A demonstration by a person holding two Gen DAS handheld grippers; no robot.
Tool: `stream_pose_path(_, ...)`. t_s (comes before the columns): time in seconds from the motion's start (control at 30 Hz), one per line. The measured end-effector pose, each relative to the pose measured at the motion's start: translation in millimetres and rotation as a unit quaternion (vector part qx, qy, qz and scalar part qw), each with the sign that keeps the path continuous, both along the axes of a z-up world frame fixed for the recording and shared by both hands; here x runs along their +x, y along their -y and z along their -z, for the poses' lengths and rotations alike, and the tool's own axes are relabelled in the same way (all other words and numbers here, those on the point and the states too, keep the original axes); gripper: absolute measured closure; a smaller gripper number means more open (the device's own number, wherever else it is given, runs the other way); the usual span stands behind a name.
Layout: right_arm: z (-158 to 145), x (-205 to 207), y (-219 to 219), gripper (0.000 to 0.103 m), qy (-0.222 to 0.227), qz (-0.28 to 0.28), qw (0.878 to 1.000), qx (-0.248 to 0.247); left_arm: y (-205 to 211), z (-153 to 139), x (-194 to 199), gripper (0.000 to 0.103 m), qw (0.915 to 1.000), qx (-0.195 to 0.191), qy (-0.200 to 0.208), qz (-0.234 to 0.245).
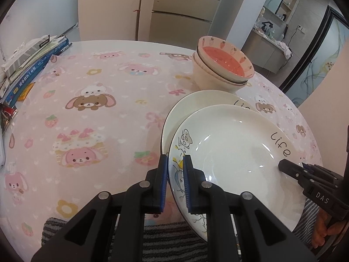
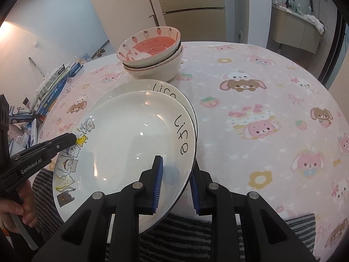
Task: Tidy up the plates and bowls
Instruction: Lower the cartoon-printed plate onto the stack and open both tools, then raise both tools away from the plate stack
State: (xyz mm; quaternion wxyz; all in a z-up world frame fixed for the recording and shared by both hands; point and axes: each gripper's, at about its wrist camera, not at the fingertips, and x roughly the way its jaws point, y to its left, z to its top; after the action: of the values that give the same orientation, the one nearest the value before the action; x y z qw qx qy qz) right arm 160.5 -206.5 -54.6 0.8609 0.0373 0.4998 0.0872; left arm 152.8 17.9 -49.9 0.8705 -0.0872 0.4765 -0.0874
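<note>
Gripping the near rim of the upper plate (image 1: 235, 152) on its cartoon-cat side, our left gripper (image 1: 175, 181) is clenched with one blue pad above the rim and one below. Across the dish, our right gripper (image 2: 174, 183) straddles the opposite rim near the word "Life"; one pad lies over the inner face and the other sits under the edge, but we can see a gap on the inner side, so we read it as released rather than pinching. This plate is tilted, its far edge lapping over a second matching plate (image 1: 196, 102) that lies flat on the table (image 1: 87, 83), which wears a pink cloth printed with bunnies, bears and strawberries. Just beyond the two plates stands a stack of bowls (image 1: 218, 65), cream ones below and a strawberry-rimmed bowl with a pink inside nested on top. Off to the left side of the table lies a pile of books (image 1: 30, 65) and papers. We also see a hand (image 2: 17, 205) wrapped round the left gripper's handle, and striped grey fabric (image 1: 165, 240) at the near table edge.
</note>
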Motion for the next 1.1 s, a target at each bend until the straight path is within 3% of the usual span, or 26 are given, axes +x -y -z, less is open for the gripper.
stream_pose_path(0.2,1,0,0,0.077,0.002,-0.004,1.000,-0.003,0,-2,0,0.090,1.0000,0.000,0.002,0.002)
stream_pose_path(0.5,4,-3,-1,0.077,0.018,-0.014,1.000,-0.007,-1,-10,-7,0.067,0.9995,-0.002,0.024,0.021)
stream_pose_path(0.87,4,-7,5,0.077,0.012,-0.009,1.000,0.006,-9,-8,-16,0.065,0.9993,0.016,0.029,0.017)
stream_pose_path(1.1,-12,-14,7,0.077,0.053,-0.002,0.999,-0.011,-7,-21,-29,0.064,0.9962,0.038,0.076,0.018)
